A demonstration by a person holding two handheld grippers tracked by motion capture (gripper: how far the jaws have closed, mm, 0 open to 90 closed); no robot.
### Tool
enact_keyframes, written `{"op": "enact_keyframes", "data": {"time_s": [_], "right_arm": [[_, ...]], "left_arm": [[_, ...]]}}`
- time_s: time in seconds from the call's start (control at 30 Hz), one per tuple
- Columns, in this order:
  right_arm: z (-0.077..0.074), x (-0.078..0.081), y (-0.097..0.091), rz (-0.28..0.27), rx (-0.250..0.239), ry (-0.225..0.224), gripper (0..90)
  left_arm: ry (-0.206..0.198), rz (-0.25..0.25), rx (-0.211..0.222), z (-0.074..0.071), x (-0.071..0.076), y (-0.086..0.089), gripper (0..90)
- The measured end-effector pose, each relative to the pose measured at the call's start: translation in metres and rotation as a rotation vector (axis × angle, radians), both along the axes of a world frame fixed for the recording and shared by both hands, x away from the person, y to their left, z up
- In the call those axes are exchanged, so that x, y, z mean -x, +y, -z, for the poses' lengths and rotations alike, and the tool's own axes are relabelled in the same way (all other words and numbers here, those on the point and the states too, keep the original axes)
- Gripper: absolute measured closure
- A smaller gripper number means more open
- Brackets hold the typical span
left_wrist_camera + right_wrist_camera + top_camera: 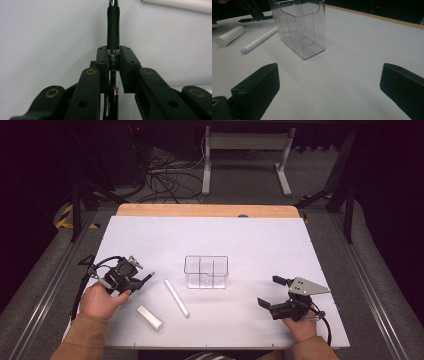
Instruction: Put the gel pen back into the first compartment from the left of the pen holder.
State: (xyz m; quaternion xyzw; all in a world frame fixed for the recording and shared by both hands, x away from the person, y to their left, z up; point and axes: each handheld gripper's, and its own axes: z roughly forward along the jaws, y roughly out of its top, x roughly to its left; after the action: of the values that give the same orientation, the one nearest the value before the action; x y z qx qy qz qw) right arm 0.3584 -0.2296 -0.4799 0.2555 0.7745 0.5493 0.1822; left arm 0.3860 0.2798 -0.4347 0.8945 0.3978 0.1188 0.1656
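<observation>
While left gripper (113, 58) clamps pen (113, 27) near table's (150, 235) left edge, off-centre grip risks slip; right gripper (274, 292) wide open, empty

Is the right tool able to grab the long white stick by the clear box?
Probably yes. The right tool is open and empty, and bare table lies between it and the long white stick, which lies beside the clear box.

A clear plastic holder (206, 271) (divided inside) stands mid-table; a long white tube (177, 298) and short white cylinder (150, 317) lie nearby.
</observation>
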Motion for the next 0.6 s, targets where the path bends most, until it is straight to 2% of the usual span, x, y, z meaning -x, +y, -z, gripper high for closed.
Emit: {"op": "enact_keyframes", "data": {"time_s": [0.07,0.1,0.17,0.6], "right_arm": [[0.000,0.000,0.000,0.000,0.000,0.000,3.0],[0.000,0.000,0.000,0.001,-0.001,-0.001,3.0],[0.000,0.000,0.000,0.001,0.002,-0.002,3.0],[0.000,0.000,0.000,0.004,0.003,-0.001,3.0]], "left_arm": [[-0.037,0.009,0.022,-0.008,0.003,0.000,79.2],[-0.037,0.009,0.022,-0.008,0.003,0.000,79.3],[-0.064,0.008,0.049,-0.015,0.006,0.001,79.2],[-0.115,0.034,0.081,-0.033,0.013,-0.005,79.2]]}}
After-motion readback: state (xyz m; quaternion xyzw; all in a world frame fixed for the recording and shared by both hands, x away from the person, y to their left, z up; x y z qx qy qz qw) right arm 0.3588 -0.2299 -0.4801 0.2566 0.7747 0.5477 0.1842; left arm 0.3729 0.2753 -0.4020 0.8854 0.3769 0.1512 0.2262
